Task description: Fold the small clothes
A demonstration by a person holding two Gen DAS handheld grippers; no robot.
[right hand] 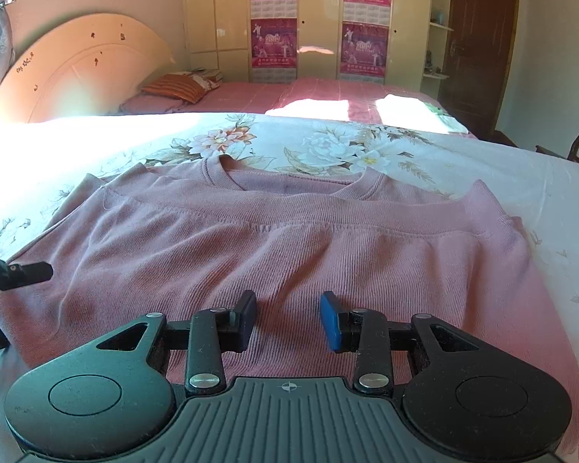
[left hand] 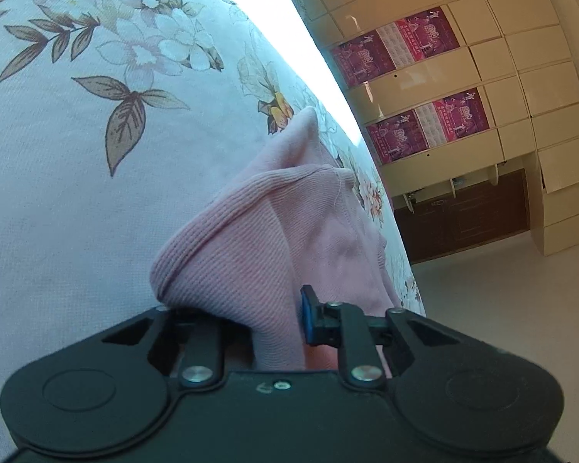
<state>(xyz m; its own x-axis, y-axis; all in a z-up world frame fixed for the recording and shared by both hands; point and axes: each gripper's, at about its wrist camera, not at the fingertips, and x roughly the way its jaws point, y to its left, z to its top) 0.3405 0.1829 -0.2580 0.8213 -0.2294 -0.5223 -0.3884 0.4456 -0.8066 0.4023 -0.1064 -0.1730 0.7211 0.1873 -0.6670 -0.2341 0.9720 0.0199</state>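
A pink ribbed knit sweatshirt (right hand: 274, 247) lies folded across a white bedsheet printed with pale flowers and brown leaves (right hand: 366, 146), its round neckline toward the far side and its ribbed hem folded up over the chest.

The left gripper (left hand: 278, 320) is clamped on a bunched fold of the sweatshirt (left hand: 258, 254); the cloth fills the narrow gap between its jaws and hides the left finger, while the blue-padded right finger (left hand: 308, 316) presses against it. The view from this gripper is rolled to one side, so the sheet (left hand: 77, 193) rises like a wall.

The right gripper (right hand: 288, 318) hovers low over the near half of the sweatshirt, tilted downward, jaws partly open with nothing between them. Whether its fingertips touch the fabric cannot be told.

Only the right wrist view shows the whole garment, a black finger of the left gripper (right hand: 23, 272) at its left edge, a second bed with a pink checked cover (right hand: 308, 94), a cream arched headboard (right hand: 77, 65) and a dark brown door (right hand: 478, 38).

Both views show cream wardrobe doors (right hand: 320, 19) carrying magenta calendar posters (right hand: 274, 42); their writing is too small to read
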